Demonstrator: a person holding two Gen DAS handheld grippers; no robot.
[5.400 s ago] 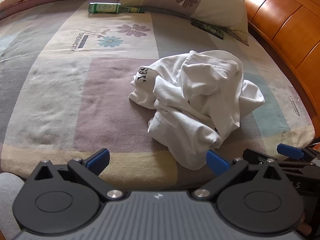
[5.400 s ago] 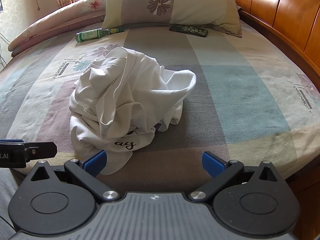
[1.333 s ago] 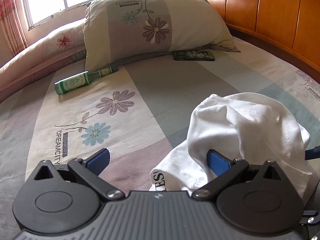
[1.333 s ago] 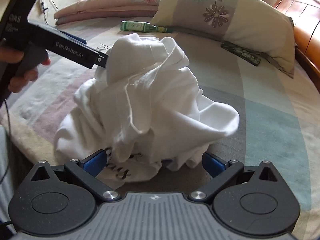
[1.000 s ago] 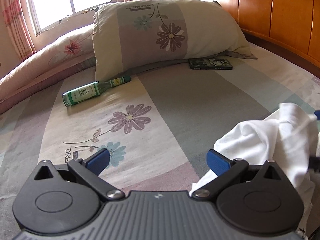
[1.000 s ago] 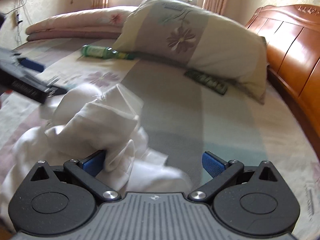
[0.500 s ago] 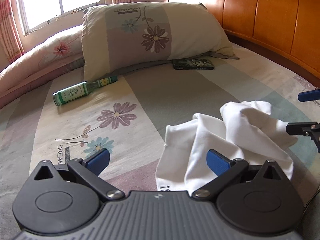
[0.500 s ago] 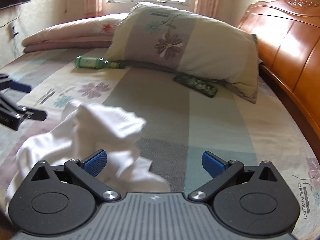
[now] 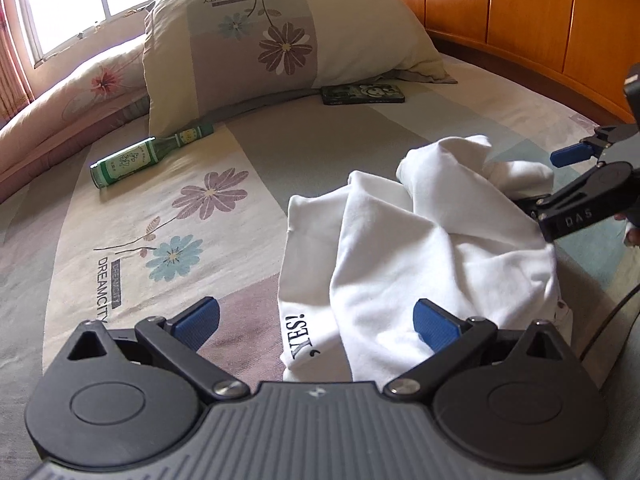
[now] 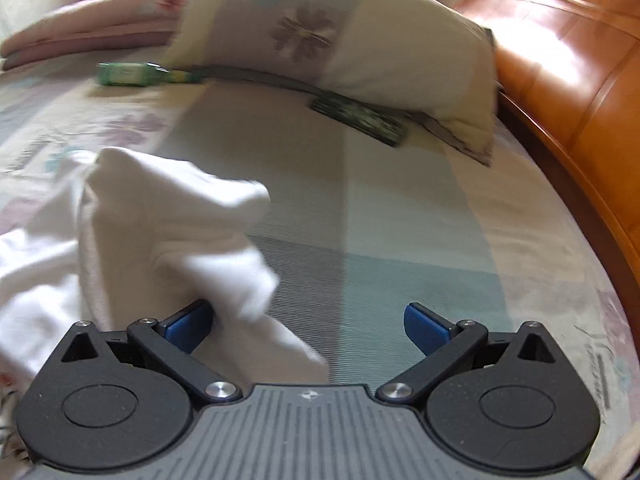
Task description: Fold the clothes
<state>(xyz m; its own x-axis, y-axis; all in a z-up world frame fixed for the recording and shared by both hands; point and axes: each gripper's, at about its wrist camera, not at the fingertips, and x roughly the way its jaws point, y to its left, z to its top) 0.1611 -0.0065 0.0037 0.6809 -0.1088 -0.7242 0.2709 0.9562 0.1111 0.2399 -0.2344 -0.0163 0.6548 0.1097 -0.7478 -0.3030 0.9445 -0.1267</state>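
White shirt lies crumpled in a heap near the bed's front edge, not flat or folded. Left gripper and right gripper both have jaws spread, holding nothing. The step looks like sorting it out: find two edges, pinch, spread it flat.

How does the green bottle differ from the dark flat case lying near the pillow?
The green bottle is round and long, lying on its side, with a pale label; the dark flat case is thin and rectangular, lying flat, with a printed picture. The bottle lies at the left end of the pillow, its neck toward it; the case lies at the right end. Both rest on the bedspread, apart from the white shirt.
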